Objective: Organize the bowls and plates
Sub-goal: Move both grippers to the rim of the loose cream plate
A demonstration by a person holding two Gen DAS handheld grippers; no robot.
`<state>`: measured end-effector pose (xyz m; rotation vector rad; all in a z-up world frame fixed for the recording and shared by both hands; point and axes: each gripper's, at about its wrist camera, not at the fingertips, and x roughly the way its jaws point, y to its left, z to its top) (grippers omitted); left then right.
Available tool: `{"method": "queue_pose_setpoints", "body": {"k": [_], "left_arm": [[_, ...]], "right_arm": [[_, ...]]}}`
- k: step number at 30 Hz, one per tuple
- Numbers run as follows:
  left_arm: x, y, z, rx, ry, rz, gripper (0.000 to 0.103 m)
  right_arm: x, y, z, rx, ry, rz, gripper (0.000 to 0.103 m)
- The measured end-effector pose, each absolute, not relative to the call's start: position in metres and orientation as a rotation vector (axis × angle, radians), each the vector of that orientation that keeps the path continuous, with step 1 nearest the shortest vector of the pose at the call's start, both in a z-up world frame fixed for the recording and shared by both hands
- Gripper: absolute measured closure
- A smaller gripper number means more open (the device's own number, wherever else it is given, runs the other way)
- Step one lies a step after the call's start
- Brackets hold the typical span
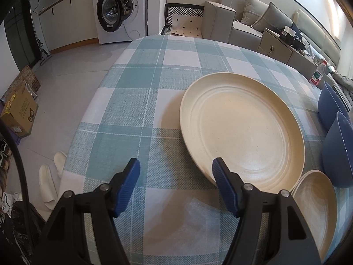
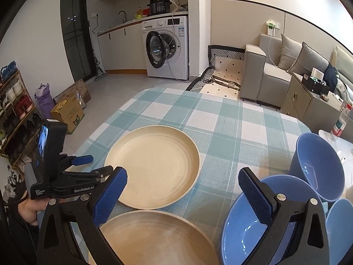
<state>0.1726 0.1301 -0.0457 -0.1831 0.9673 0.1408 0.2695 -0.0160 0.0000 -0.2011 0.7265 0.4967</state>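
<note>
A large cream plate [image 1: 240,130] lies on the checked tablecloth [image 1: 141,84]; it also shows in the right wrist view [image 2: 154,165]. A second cream plate [image 1: 317,207] lies nearer, below my right gripper [image 2: 183,190]. Three blue bowls stand at the right: one [image 2: 245,231] under my right fingers, one [image 2: 320,165] behind it, one [image 2: 339,227] at the edge. My left gripper [image 1: 176,174] is open and empty, just left of the large plate's near rim. My right gripper is open and empty, above the near plate and bowl.
The table's left edge drops to a tiled floor with slippers [image 1: 51,176] and a cardboard box [image 1: 19,112]. A washing machine [image 2: 167,46], a sofa [image 2: 278,70] and a side cabinet [image 2: 308,103] stand beyond the table. A water bottle [image 2: 340,121] stands at the right.
</note>
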Motion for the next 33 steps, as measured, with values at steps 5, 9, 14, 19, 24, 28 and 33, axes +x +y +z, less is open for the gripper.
{"method": "queue_pose_setpoints", "body": {"k": [5, 9, 14, 19, 24, 28, 33], "left_arm": [[0.171, 0.135, -0.046, -0.192, 0.966, 0.146, 0.033], [0.171, 0.138, -0.047, -0.202, 0.964, 0.145, 0.032], [0.170, 0.144, -0.047, -0.214, 0.961, 0.157, 0.032], [0.169, 0.153, -0.048, -0.238, 0.957, 0.178, 0.032], [0.168, 0.155, -0.048, -0.240, 0.956, 0.180, 0.032], [0.168, 0.156, -0.049, -0.243, 0.955, 0.176, 0.032], [0.168, 0.157, -0.049, -0.243, 0.956, 0.173, 0.031]], "right_arm": [[0.282, -0.005, -0.011, -0.206, 0.763, 0.487, 0.001], [0.289, 0.004, -0.020, -0.221, 0.786, 0.485, 0.001], [0.298, 0.012, -0.026, -0.215, 0.815, 0.483, 0.001], [0.306, 0.020, -0.034, -0.208, 0.844, 0.490, 0.001], [0.314, 0.027, -0.043, -0.209, 0.868, 0.493, 0.001], [0.318, 0.033, -0.051, -0.229, 0.878, 0.485, 0.001], [0.324, 0.038, -0.058, -0.238, 0.897, 0.485, 0.005]]}}
